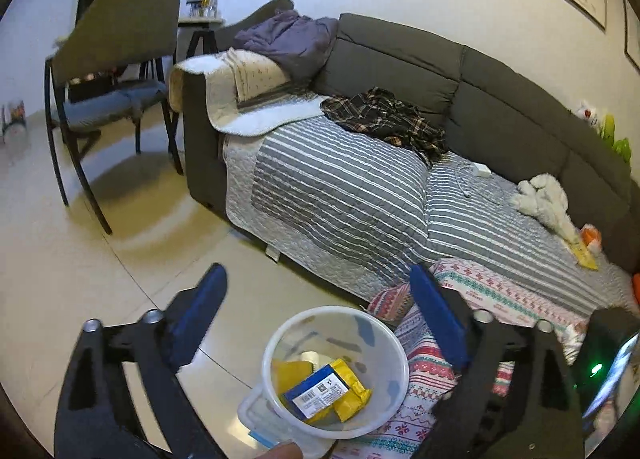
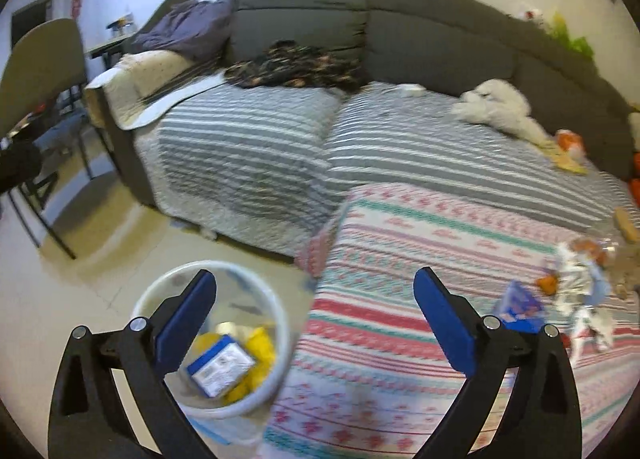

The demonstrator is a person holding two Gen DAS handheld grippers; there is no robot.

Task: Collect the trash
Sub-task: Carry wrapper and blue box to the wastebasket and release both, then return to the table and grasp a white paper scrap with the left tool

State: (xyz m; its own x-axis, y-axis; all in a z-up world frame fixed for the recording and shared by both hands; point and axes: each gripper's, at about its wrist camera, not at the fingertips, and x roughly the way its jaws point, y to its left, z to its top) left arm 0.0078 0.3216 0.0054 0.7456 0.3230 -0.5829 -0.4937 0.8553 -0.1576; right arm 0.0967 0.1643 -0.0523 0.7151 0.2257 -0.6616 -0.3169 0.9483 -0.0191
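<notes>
Right gripper (image 2: pixel 316 299) jaws wide, empty, above white bin (image 2: pixel 280 339) holding blue-white box (image 2: pixel 220 367)

Translucent bin (image 1: pixel 394 359) on floor; blue box (image 1: pixel 316 393), yellow wrappers (image 1: pixel 352 385) inside.

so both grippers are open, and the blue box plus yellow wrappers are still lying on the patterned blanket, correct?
Not quite. The blue box and yellow wrappers lie inside the white bin, not on the patterned blanket; the left wrist view shows it. Left gripper and right gripper are open.
</notes>
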